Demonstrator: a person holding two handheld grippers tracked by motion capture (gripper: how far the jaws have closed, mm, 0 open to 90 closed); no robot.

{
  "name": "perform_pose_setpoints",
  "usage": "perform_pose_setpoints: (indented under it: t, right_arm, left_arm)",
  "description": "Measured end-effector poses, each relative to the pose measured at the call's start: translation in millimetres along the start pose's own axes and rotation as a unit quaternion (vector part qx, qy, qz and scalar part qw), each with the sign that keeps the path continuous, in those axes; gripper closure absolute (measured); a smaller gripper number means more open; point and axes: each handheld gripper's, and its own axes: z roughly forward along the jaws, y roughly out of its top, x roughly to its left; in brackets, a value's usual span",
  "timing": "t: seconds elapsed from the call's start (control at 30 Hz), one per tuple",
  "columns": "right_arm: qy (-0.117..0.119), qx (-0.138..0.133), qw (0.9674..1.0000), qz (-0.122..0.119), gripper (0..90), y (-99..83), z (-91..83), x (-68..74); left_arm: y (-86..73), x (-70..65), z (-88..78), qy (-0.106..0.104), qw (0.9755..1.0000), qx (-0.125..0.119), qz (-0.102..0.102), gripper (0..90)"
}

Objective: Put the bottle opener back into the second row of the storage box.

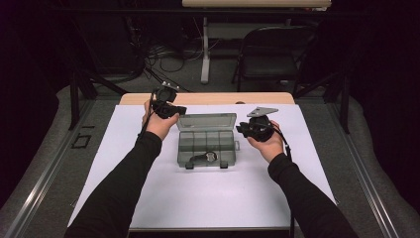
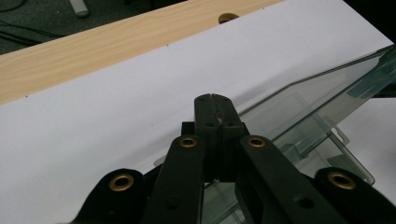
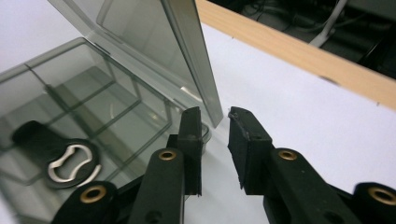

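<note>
High view: left claw point(image 1: 171, 110) and right claw point(image 1: 246, 128) flank box point(image 1: 206, 141).

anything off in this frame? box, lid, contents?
Nothing stands out. The clear compartment box sits square on the white sheet, its lid propped open and intact. A black bottle opener lies flat inside. Left gripper is shut beside the lid; right gripper is open by the lid's edge.

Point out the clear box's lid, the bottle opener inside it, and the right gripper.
lid point(image 1: 206, 121), high view, middle of the raised panel.
bottle opener point(image 3: 70, 167), right gripper view, its metal ring.
right gripper point(image 3: 215, 126), right gripper view, midway between its fingertips.
</note>
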Motion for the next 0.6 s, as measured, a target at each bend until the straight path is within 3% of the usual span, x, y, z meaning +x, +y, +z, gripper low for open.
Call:
perform_pose_setpoints:
  t: [0.27, 0.6]
  right_arm:
    - [0.028, 0.025, 0.9984, 0.042, 82.7, -1.4, -11.8, 4.8]
    - [0.064, 0.047, 0.9956, 0.05, 85.9, -3.2, -9.9, 20.5]
  left_arm:
    - [-8.6, -3.7, 1.5, -0.008, 1.0, 0.001, 0.002, 90.0]
    - [-25.6, -10.4, -1.2, -0.025, 0.9997, -0.001, 0.006, 90.0]
